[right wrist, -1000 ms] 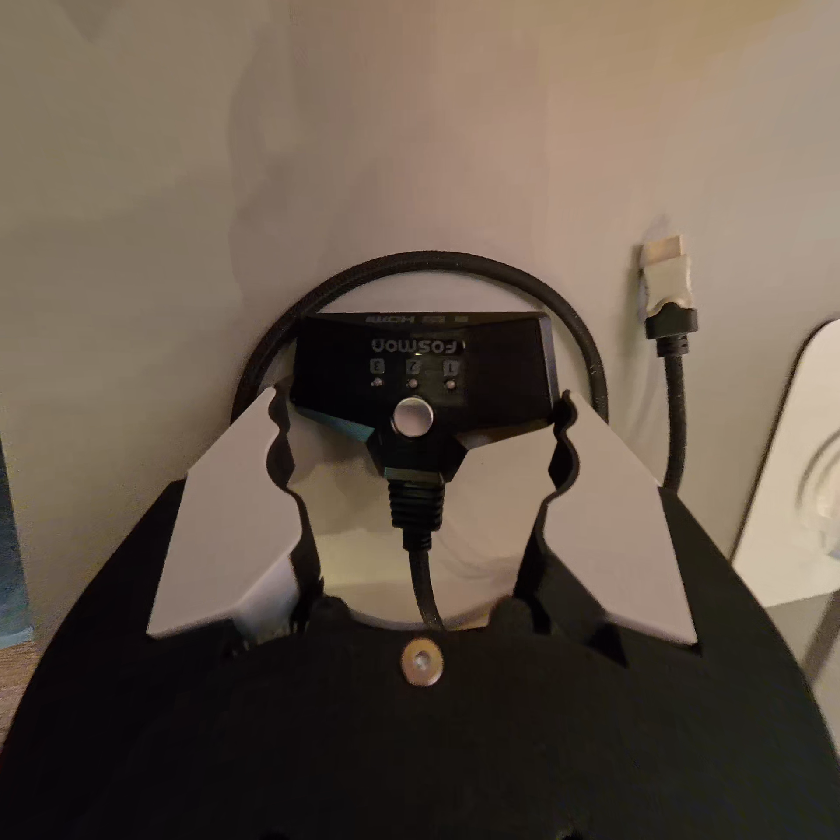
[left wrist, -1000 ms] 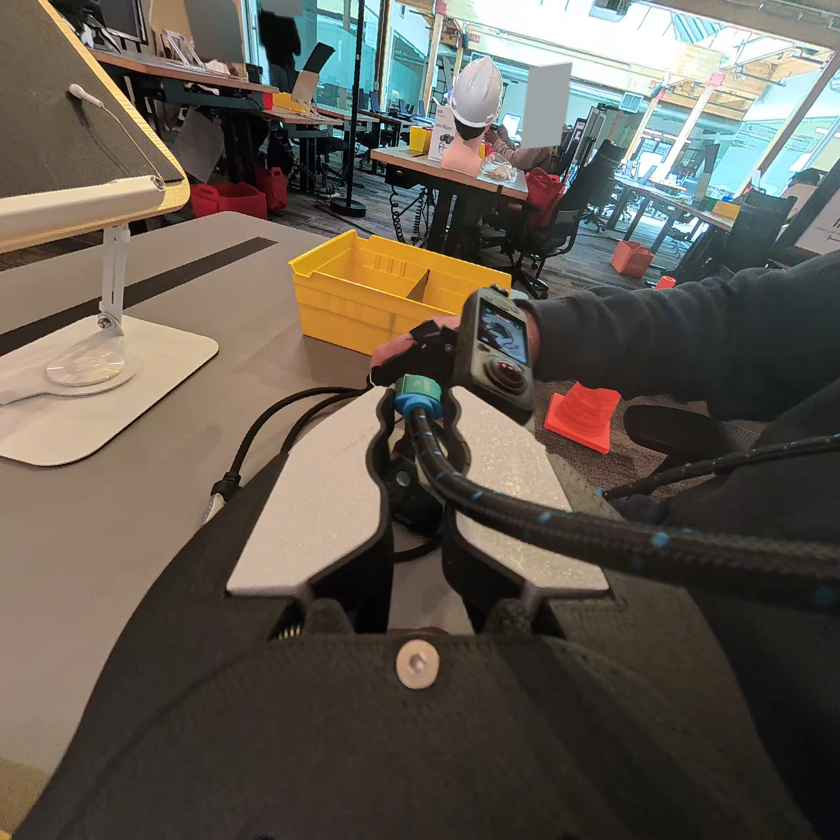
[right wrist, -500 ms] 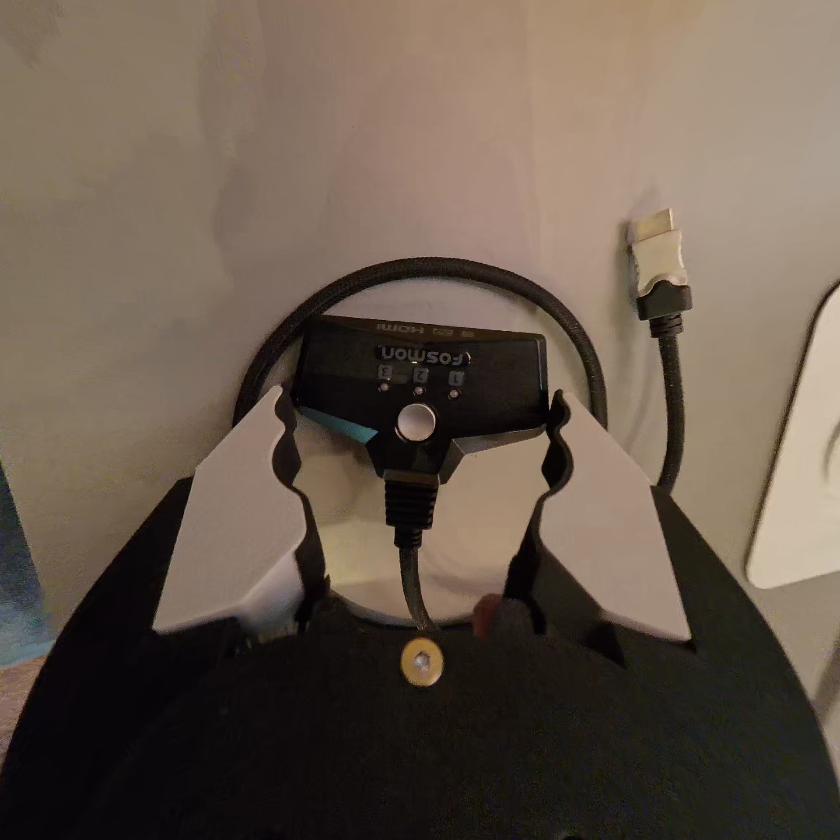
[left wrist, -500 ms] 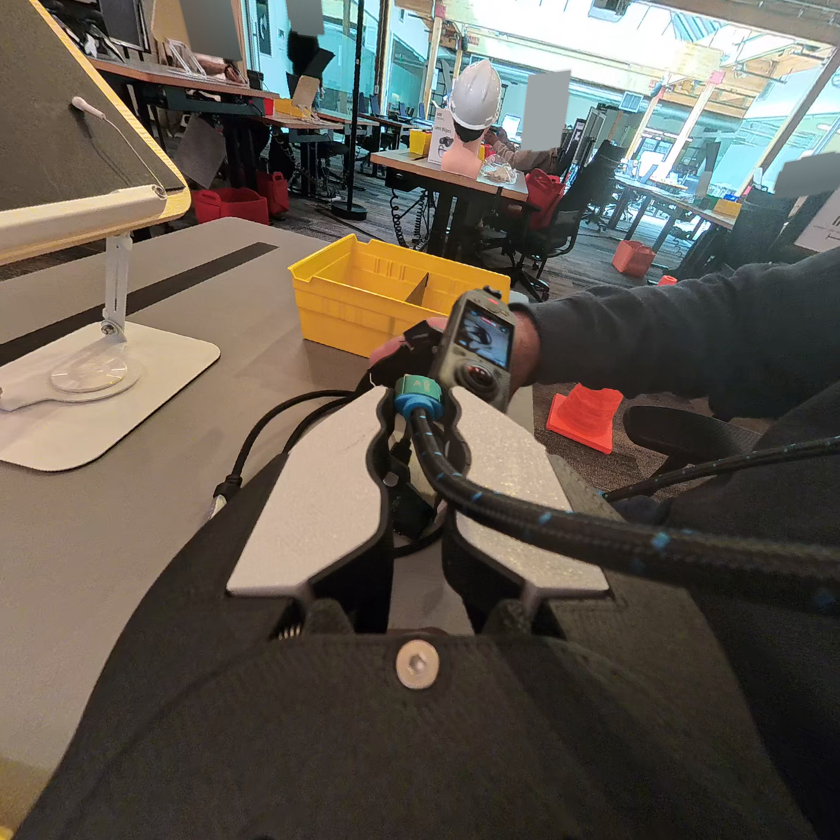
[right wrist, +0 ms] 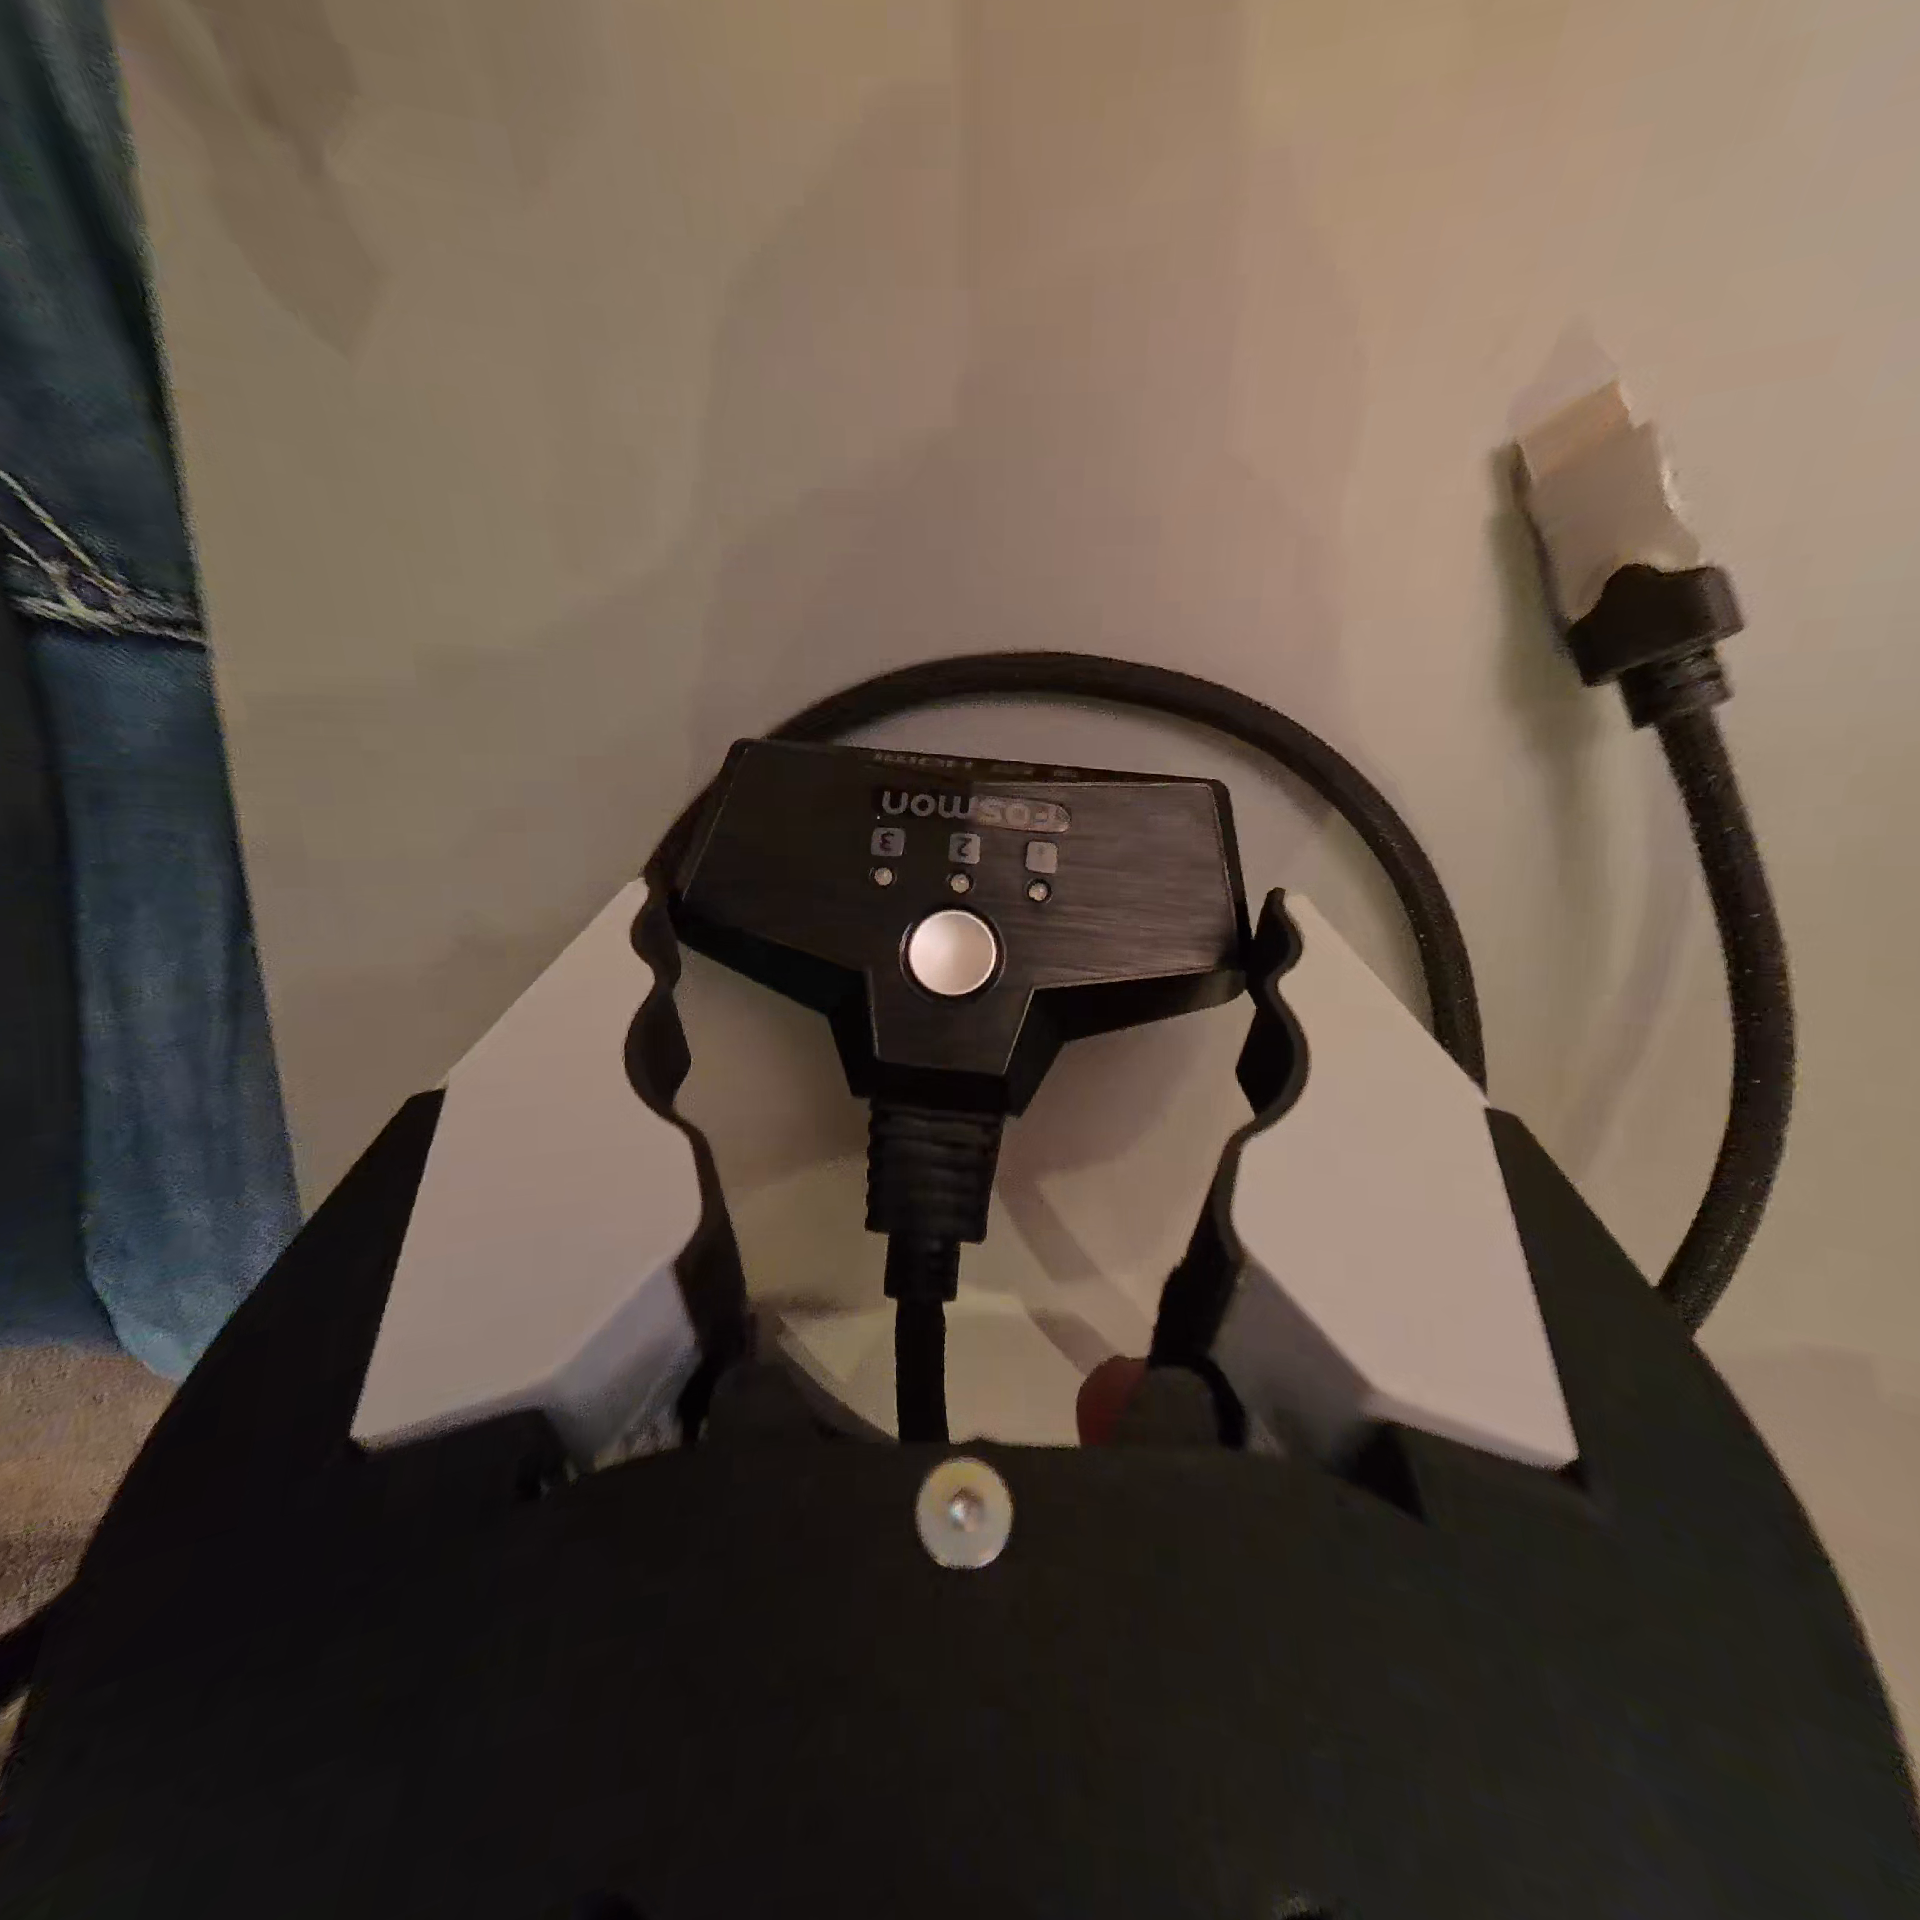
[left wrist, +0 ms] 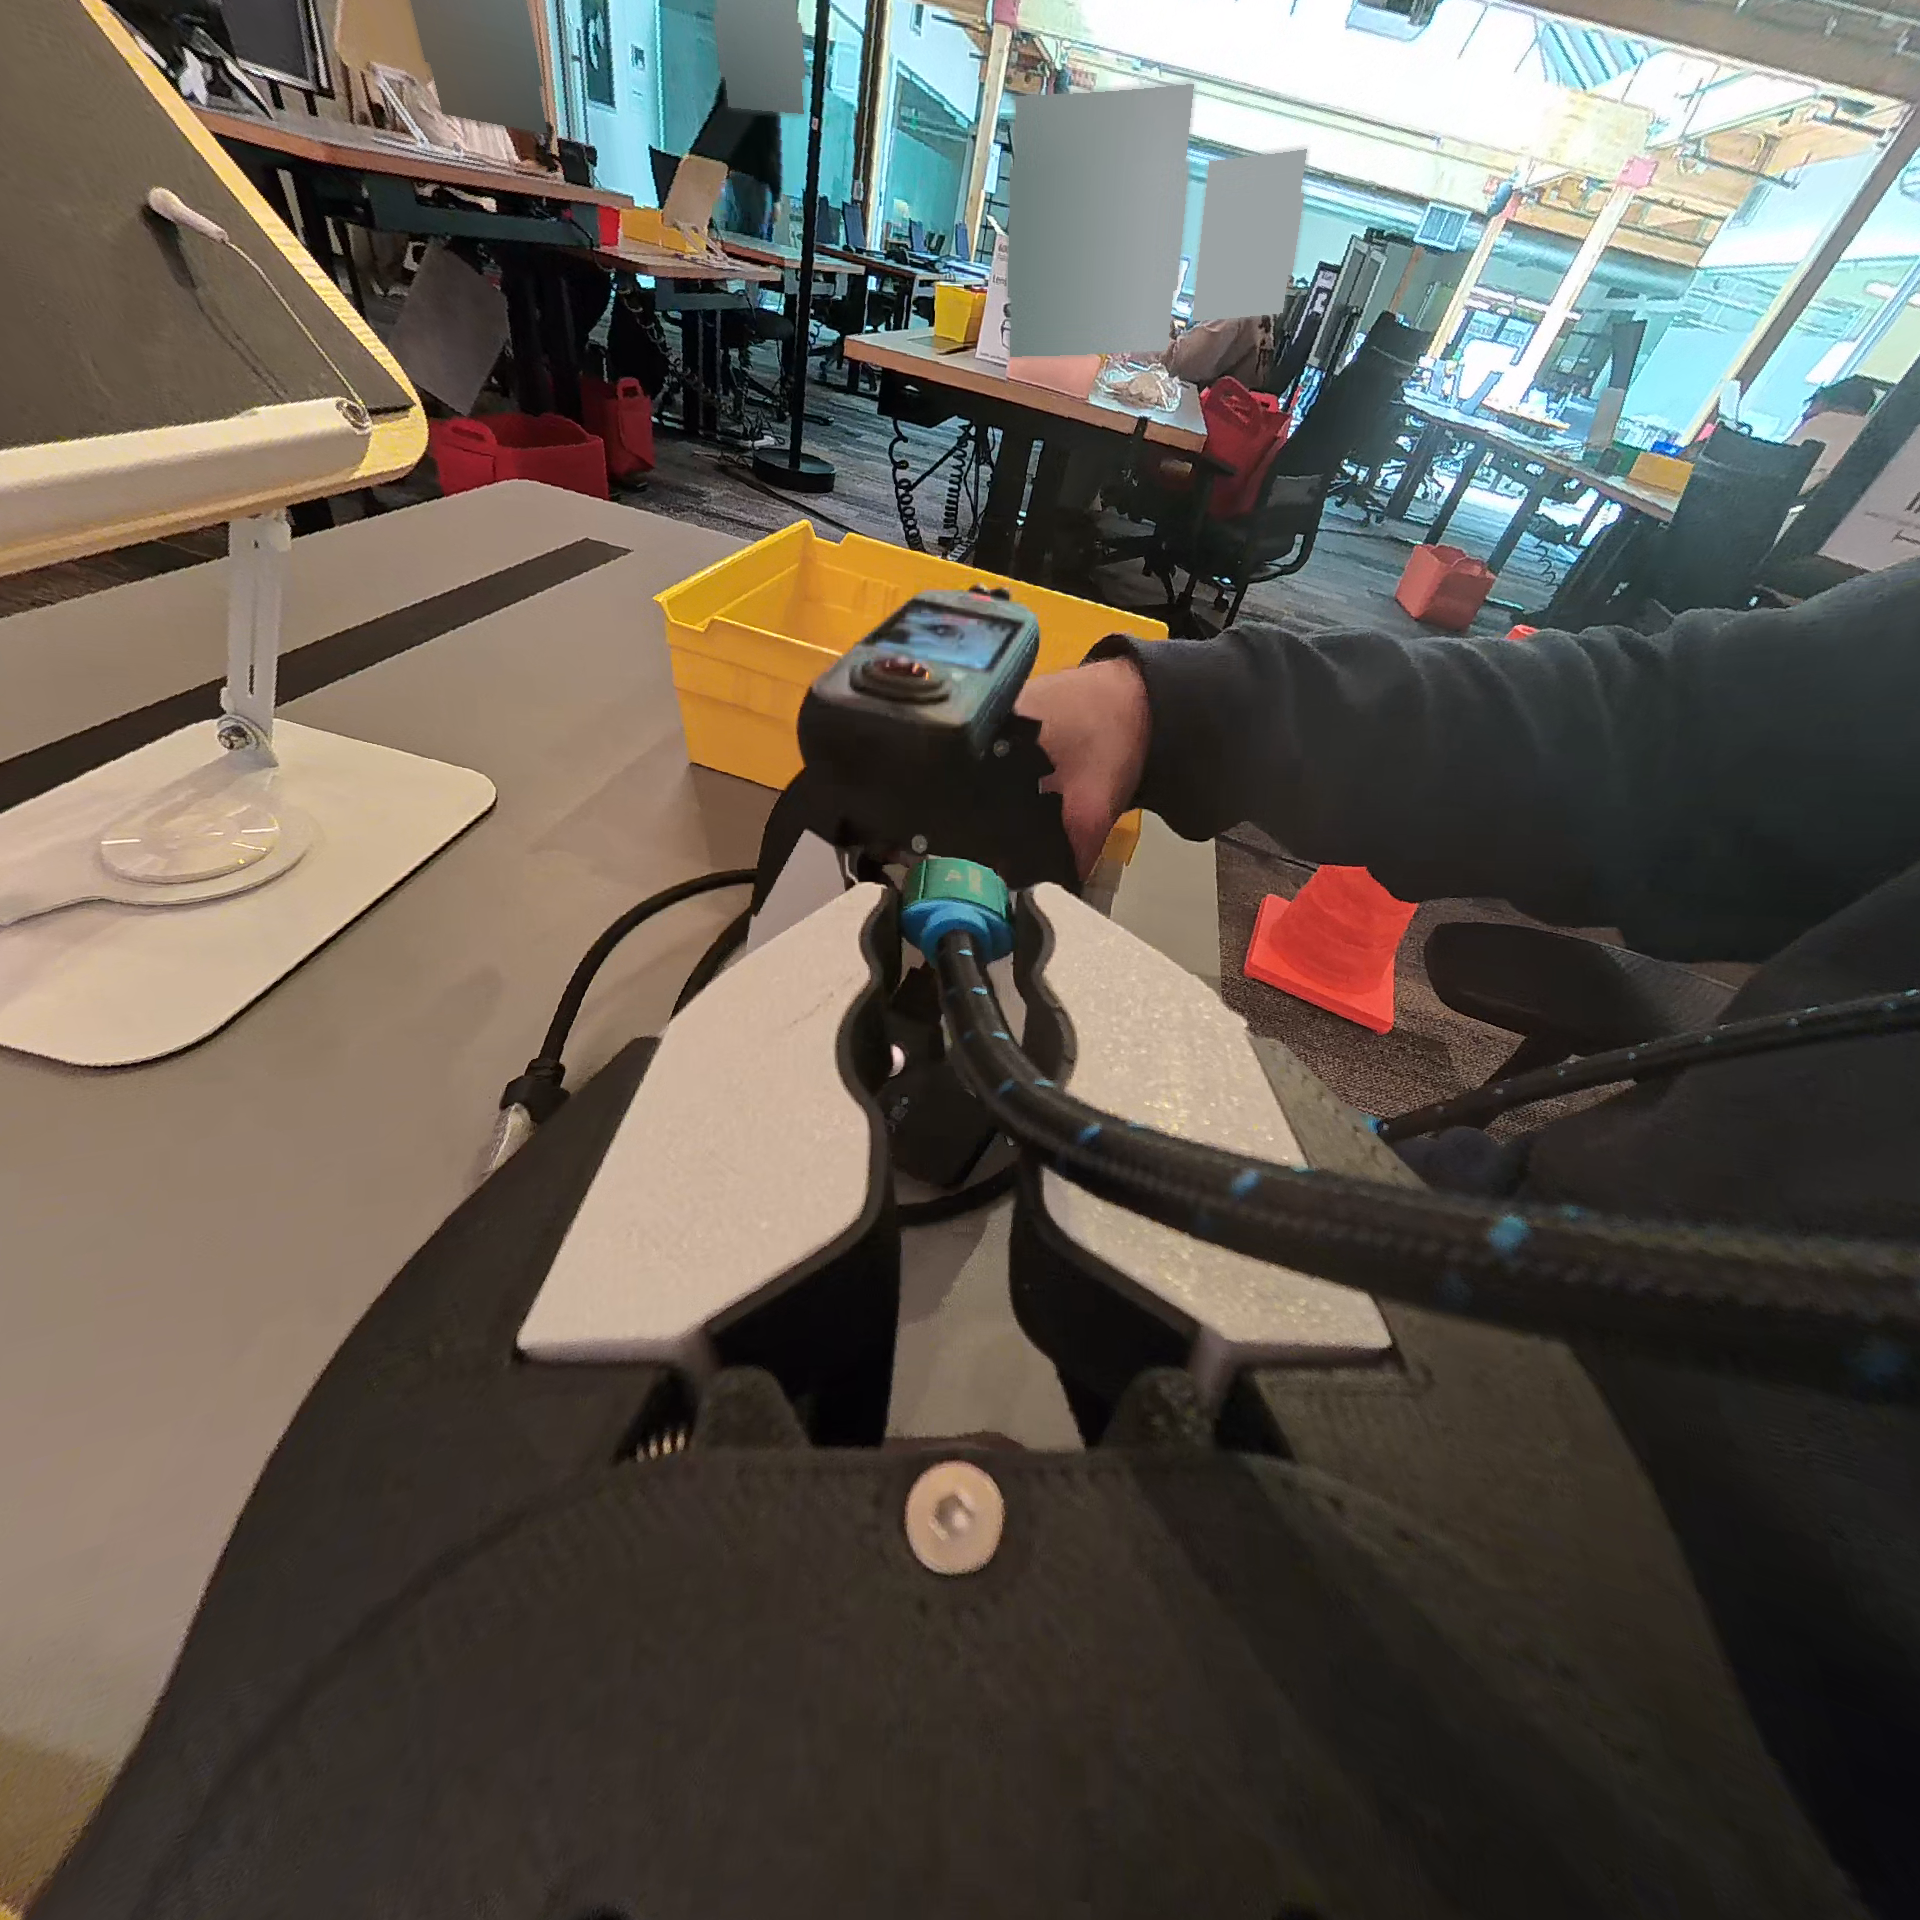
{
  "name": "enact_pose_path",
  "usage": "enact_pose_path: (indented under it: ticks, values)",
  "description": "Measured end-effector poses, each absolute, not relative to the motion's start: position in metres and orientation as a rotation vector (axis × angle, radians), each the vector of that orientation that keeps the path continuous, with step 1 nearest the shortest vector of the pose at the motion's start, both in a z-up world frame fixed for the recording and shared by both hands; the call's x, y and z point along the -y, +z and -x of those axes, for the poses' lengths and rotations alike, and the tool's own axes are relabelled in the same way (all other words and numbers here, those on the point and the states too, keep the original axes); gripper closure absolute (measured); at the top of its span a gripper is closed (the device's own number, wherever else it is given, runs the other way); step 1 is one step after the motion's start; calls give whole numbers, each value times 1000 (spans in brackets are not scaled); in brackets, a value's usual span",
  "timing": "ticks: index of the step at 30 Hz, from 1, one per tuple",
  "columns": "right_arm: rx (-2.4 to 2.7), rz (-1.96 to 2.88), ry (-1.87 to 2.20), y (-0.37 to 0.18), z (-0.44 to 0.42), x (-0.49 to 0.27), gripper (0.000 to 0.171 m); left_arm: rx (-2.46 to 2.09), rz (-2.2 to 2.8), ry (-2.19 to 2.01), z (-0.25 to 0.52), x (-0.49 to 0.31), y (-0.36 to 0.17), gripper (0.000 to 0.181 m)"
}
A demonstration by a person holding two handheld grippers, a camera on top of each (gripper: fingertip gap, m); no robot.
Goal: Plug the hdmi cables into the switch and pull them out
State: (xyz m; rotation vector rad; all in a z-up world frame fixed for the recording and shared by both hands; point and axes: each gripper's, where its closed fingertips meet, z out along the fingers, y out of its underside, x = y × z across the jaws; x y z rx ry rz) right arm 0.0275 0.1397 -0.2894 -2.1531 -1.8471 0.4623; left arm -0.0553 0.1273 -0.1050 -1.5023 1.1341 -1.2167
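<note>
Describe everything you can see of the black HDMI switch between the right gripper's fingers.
The HDMI switch is a small black box with a brushed, metal-looking top, wide at the far end and narrowing to a neck. It carries a round silver button, three small unlit indicator dots under numbered marks, and printed writing. A ribbed strain relief leads into its own black cable, which loops round behind it. It lies flat on the pale table, between the fingertips of the right gripper, which bracket its sides.
</note>
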Motion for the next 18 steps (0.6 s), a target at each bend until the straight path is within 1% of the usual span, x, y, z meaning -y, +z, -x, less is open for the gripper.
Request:
enact_pose_path:
  ticks: [5,7,8,10,18]
  values:
    - [1940,2204,233,-300,-37,-139,60,-1138,1506,-1222,54,-127,-107,161]
    - [1968,2262,189,-309,-39,-134,50,-1142,1506,-1222,53,-126,-108,161]
    - [1966,2274,185,-309,-38,-133,48,-1143,1506,-1223,53,-125,-108,161]
    - [1977,2292,154,-309,-38,-132,53,-1145,1505,-1221,53,-125,-108,161]
    - [1956,2226,9,-301,-39,-145,55,-1149,1505,-1219,53,-124,-108,161]
